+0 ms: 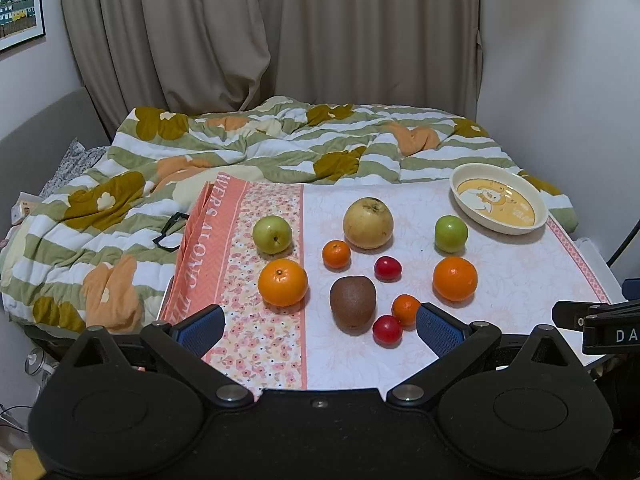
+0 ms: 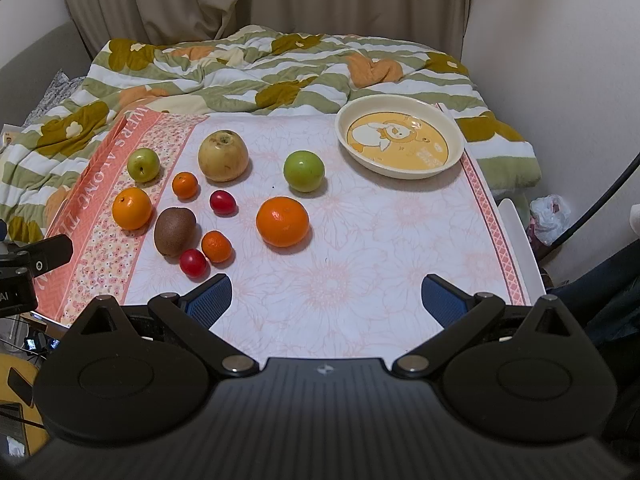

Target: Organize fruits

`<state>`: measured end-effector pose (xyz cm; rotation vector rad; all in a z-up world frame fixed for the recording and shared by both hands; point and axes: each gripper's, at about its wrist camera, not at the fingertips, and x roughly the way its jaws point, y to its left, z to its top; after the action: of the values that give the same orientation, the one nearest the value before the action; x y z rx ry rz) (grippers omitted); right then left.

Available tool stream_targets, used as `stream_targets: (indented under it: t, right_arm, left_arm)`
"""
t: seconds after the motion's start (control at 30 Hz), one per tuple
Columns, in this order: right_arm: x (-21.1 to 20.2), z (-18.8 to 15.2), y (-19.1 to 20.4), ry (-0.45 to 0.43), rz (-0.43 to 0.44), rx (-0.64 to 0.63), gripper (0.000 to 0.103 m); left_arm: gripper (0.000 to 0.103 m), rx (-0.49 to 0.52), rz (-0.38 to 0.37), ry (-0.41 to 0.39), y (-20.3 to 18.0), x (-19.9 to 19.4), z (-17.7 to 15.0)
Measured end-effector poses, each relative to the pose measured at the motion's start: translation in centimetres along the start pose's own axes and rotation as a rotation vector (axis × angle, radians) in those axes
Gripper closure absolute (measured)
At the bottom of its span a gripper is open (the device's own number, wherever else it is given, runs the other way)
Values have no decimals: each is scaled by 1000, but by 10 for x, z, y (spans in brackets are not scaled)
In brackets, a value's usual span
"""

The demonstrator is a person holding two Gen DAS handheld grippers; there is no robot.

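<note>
Several fruits lie loose on the floral cloth: a brown kiwi, a yellow pear, two green apples, two big oranges, small tangerines and red cherry tomatoes. A cream duck-print bowl sits empty at the far right. My left gripper stands open at the near edge, just short of the kiwi. My right gripper is open over bare cloth, holding nothing.
The table stands against a bed with a striped flowered quilt. A folded orange cloth overhangs the table's left edge. Curtains hang behind. A plastic bag lies on the floor at right, and the right side of the cloth holds only the bowl.
</note>
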<state>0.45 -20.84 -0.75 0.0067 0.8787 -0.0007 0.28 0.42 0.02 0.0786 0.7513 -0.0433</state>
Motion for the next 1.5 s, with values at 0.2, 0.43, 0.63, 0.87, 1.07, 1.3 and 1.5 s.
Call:
stream_targets:
  t: [0.2,0.43,0.63,0.87,1.07,1.3,1.5]
  right_arm:
    - [1,-1,1,1,0,2,0]
    - [1,-1,1,0,-1,3,0]
    - [0,-1,1,0,-1,5,0]
    - [0,-1,0,0,-2,7,0]
    - [0,-1,0,-3,-8,17,0]
    - [-2,-1,1,-4,-8,21,0]
    - [-6,4,6,-6,-20,33,0]
  left_arm:
    - [0,0,1,1,1,0,0]
    - [0,0,0,4,2,1,-2]
    - [0,-1,0,4,2,1,-1]
    - [0,0,0,4,2,1,-1]
    - [0,3,-2,2,3,2,-1]
    - [0,18,-14,3,6,6,1]
    - [0,24,-22,15,10,11,9]
